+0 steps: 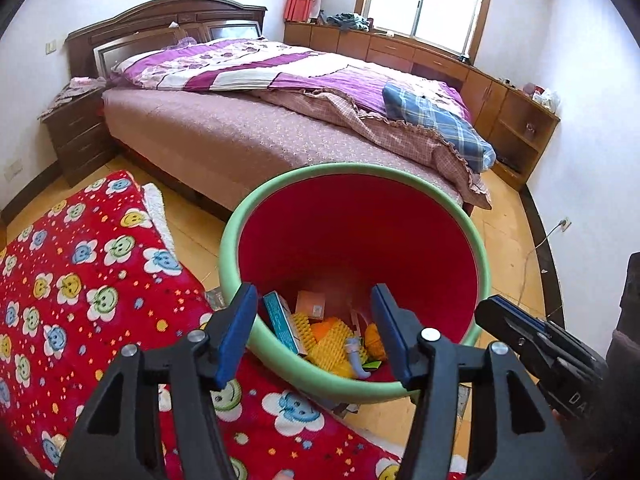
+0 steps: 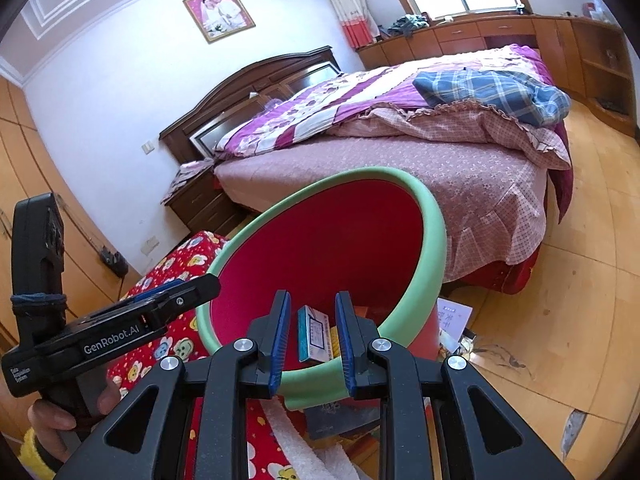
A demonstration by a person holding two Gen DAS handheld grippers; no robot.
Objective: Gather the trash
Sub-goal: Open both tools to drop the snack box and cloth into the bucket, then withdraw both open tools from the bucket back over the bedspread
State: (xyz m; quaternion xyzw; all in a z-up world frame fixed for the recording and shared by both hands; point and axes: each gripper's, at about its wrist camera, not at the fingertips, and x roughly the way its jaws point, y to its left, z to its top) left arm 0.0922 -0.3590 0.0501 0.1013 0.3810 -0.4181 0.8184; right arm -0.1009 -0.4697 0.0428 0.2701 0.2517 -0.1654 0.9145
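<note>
1. The left gripper hangs with its jaws wide apart and empty over the red bin with its green rim, which stands on the floor beside the red flowered blanket.
2. The right gripper is half open, framing a teal-edged box; whether it grips the box, I cannot tell.
3. Boxes and yellow plastic pieces already lie inside.
4. This looks like the drop-off step; next comes fetching the papers on the floor beside the bin.

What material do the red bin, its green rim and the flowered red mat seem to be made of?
Red bin: probably plastic, smooth and matte inside. Green rim: rounded and dull, perhaps foam or soft rubber. Red mat: plush fleece fabric, fuzzy nap with printed smiling flowers.
</note>
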